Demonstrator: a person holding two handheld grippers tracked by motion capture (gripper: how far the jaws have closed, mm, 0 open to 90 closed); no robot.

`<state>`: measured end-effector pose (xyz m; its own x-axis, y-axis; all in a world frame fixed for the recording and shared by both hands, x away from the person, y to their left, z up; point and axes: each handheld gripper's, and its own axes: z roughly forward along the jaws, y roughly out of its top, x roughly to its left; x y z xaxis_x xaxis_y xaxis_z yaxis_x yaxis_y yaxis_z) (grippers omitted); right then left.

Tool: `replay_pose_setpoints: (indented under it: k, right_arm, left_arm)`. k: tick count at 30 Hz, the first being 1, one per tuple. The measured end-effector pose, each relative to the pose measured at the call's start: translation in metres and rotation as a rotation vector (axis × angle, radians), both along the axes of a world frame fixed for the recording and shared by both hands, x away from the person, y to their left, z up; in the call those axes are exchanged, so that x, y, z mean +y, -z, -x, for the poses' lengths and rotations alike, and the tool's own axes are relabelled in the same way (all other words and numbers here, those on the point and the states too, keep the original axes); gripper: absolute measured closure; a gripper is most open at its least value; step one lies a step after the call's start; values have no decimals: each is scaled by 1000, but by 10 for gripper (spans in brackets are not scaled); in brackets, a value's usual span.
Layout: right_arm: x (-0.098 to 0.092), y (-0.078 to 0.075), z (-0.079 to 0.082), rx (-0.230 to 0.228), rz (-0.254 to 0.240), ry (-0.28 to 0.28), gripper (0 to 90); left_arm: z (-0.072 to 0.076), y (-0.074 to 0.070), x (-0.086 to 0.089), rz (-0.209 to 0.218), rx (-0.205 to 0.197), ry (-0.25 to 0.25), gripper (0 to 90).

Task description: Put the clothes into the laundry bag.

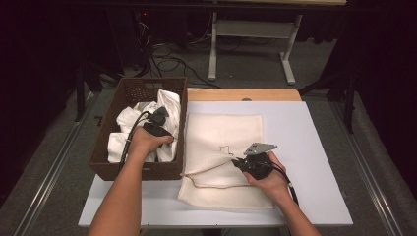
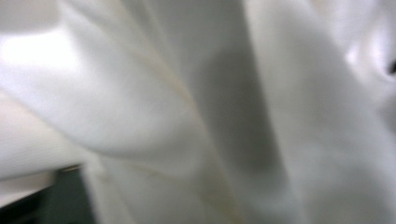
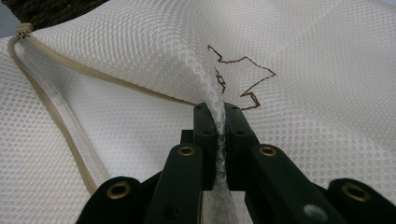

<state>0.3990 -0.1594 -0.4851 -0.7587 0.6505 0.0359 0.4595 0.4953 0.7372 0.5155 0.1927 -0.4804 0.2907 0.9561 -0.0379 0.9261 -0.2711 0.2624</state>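
Note:
A cream mesh bag (image 1: 223, 137) with a beige zipper (image 3: 60, 116) and a brown scribble (image 3: 243, 74) lies flat on the white table top (image 1: 305, 147). My right gripper (image 1: 238, 162) is shut on a pinched fold of the bag's upper layer (image 3: 219, 112) and lifts it slightly near the zipper opening. A brown wicker basket (image 1: 105, 147) at the left holds crumpled white cloths (image 1: 169, 101). My left gripper (image 1: 160, 115) reaches down into them. In the left gripper view blurred white cloth (image 2: 196, 112) lies right against the camera and hides the jaws.
The basket stands against the bag's left edge. A strip of wooden table (image 1: 246, 94) lies behind the white top. Beyond it, cables (image 1: 162, 59) lie on the floor beside a white stand's legs (image 1: 212, 49). Bare table top lies right of the bag.

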Motion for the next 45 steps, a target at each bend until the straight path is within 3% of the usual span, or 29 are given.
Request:
replay_pose_setpoints:
  k: [2,7,17,19,25,30,35,39,45]
  right_arm:
    - [0,0,0,-1,3,-1,870]
    - [-1,0,1,-9,-9,-5,871]
    - [-2,-1,0,-18,-21,-2,871]
    - [-2,-1,0,-15,-21,-2,871]
    - [-1,0,0,-12,-16,0,871]
    - [-1,-1,1,-15,-17,0,872]
    - [-1,0,0,-20,-17,-3,872]
    - [-1,0,0,-20,-14,-4,873]
    - [-1,0,0,-25,-13,3,873]
  left_arm:
    - [0,-4,4,-1,-5,-5,545]
    - [0,-6,4,-17,-14,14,647]
    - [9,-29,7,-13,-116,15,658]
    - [13,-34,7,-23,-158,-2,656]
    - [22,-52,17,78,-274,-72,659]
    - [30,-61,15,86,-376,-61,659]
    - [38,-70,14,107,-461,-88,661]
    - [45,-81,11,149,-488,-60,663]
    - [60,-100,-1,160,-542,-2,664]
